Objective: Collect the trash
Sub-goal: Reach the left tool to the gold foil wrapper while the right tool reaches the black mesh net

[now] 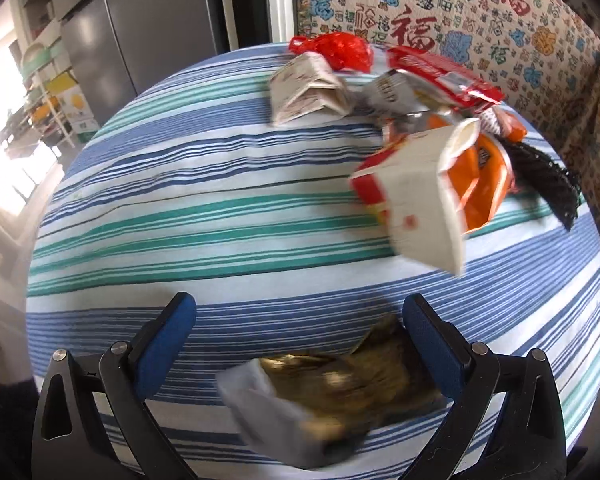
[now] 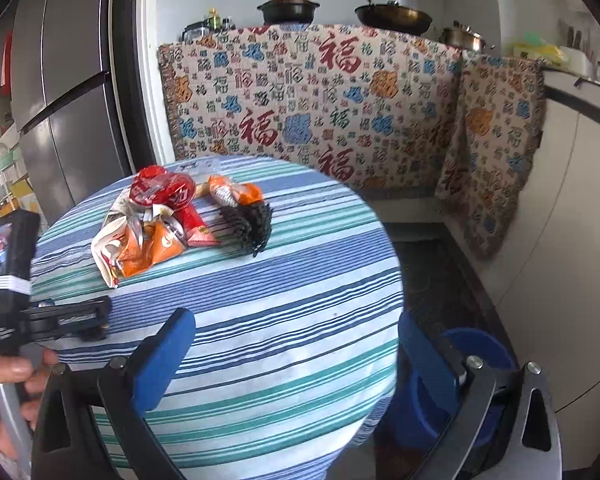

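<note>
I'm looking into a home kitchen. At twelve o'clock in my right wrist view a black lidded pot (image 2: 287, 10) and a frying pan (image 2: 394, 17) sit on a cooktop hidden behind a patterned cloth (image 2: 308, 96), with a steel pot (image 2: 464, 39) at one o'clock. A tall grey refrigerator (image 2: 60, 92) fills ten o'clock, pale cabinets (image 2: 572, 240) run down at three. A round surface under a striped tablecloth (image 2: 260, 320) stands in the middle, and a shelf rack of household goods (image 1: 48, 92) shows at nine o'clock on the left view

Black-framed tongs (image 1: 300, 312) with blue pads (image 1: 168, 344), silver screws.
</note>
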Available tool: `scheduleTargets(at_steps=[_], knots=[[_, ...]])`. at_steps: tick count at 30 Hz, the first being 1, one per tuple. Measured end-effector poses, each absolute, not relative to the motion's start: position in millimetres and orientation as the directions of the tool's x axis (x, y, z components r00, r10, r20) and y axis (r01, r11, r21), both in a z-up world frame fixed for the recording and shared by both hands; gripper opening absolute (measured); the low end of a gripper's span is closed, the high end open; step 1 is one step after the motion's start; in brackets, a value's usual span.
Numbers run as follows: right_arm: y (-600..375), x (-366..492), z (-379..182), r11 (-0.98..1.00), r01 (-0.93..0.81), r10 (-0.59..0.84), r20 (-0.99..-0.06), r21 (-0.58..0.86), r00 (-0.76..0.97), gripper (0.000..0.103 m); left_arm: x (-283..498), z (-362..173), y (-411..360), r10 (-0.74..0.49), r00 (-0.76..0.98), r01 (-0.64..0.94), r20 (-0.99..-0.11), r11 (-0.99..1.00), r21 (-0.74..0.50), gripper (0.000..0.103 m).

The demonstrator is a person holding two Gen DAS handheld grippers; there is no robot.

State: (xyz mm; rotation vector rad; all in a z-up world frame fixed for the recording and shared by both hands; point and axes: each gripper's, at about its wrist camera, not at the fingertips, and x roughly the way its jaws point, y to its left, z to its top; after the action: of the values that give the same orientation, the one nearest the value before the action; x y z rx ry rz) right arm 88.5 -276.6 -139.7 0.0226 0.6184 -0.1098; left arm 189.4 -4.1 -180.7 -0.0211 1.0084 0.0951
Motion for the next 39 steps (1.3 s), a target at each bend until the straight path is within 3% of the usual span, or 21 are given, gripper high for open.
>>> scheduleTargets(at_steps=[8,15,22,25,29,31,35,39], knots=[[-266,118,-162,0.999,0.039,-0.036,-0.680,-0.012,0.733,0.103,176,-182,40,-0.040,0.504,0.053,-0.863,0.998,-0.016,0.103],[-278,124,-164,0.999,0.049,-0.046,-0.685,-0.015,0.727,0.103,148,-173,75,-0.129,0.483,-0.084,-0.866,0.978,-0.193,0.103],[-283,123,-173,0.999,0.048,-0.028,-0.698,0.009,0.716,0.103,129,-150,75,-0.061,0.550,-0.129,-0.833,0.979,-0.157,0.103],[-282,120,-173,0.999,0.043,-0.022,-0.698,0.013,0.716,0.103,134,-128,73,-0.087,0.594,-0.007,-0.800,0.994,-0.114,0.103],[-286,115,-169,0.998,0.062,-0.035,-0.683,0.015,0.729,0.103,133,-114,60,-0.286,0.518,0.423,-0.806,0.905,-0.049,0.103],[-288,114,-168,0.997,0.069,-0.033,-0.680,0.026,0.733,0.103,125,-122,54,-0.276,0.497,0.560,-0.823,0.826,0.062,0.103],[-286,113,-166,0.997,0.068,-0.032,-0.675,0.027,0.737,0.103,118,-149,42,-0.303,0.412,0.727,-0.859,0.678,0.110,0.103],[-284,114,-163,0.998,0.054,-0.032,-0.675,0.012,0.738,0.103,133,-176,37,-0.227,0.384,0.740,-0.895,0.655,0.151,0.099]])
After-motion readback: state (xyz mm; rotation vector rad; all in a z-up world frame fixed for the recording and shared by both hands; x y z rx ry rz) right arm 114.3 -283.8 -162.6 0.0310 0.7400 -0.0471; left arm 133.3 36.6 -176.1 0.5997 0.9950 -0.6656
